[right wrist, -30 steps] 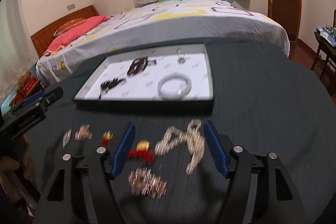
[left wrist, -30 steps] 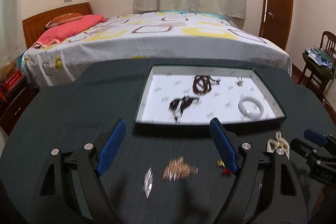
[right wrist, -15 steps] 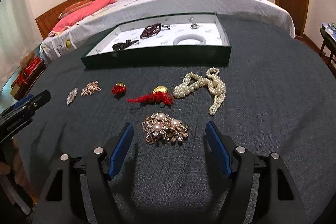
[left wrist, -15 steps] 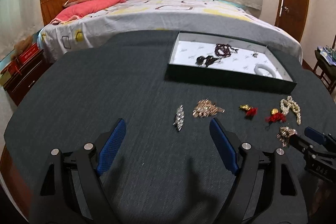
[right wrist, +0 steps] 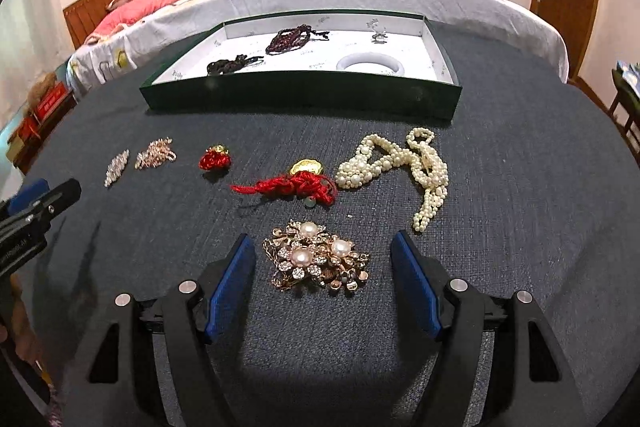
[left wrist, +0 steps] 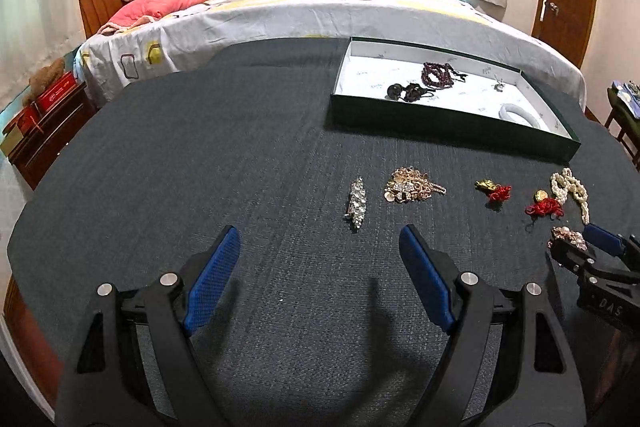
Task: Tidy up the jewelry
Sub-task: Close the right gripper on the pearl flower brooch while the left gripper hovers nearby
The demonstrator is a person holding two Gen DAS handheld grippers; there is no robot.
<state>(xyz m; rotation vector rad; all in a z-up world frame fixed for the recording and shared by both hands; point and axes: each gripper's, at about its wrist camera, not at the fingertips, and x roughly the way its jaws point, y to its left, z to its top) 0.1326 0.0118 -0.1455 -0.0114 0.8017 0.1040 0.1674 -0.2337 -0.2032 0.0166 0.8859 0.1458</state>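
A: What was shown in the left wrist view?

B: The left gripper (left wrist: 320, 259) was seen spread wide with nothing between its pads, held over bare dark tabletop (left wrist: 180, 155). A silver brooch (left wrist: 355, 202) was laid just beyond it, its long axis running away from the camera toward the green tray (left wrist: 440, 123). A rose-gold cluster (left wrist: 410, 185) was found just beside it, and two red-tasselled charms (left wrist: 496, 190) further right. Inside the tray, a dark bead bracelet (left wrist: 438, 75), a black cord piece (left wrist: 408, 91) and a white bangle (left wrist: 520, 114) were already placed.

A: And in the right wrist view?

B: The right gripper (right wrist: 323, 263) was also seen parted and empty, its jaws set either side of a pearl-set gold brooch (right wrist: 316, 257), which was not touched. The brooch's longer axis was laid across the gap, roughly from jaw to jaw. A pearl necklace (right wrist: 400, 167) was heaped beyond it, a loose tail pointing back toward the camera.

A: How far along was the task judged to be?

B: Less than half: four pieces were counted in the tray, a small silver piece (right wrist: 379, 35) included, while six were left on the table.
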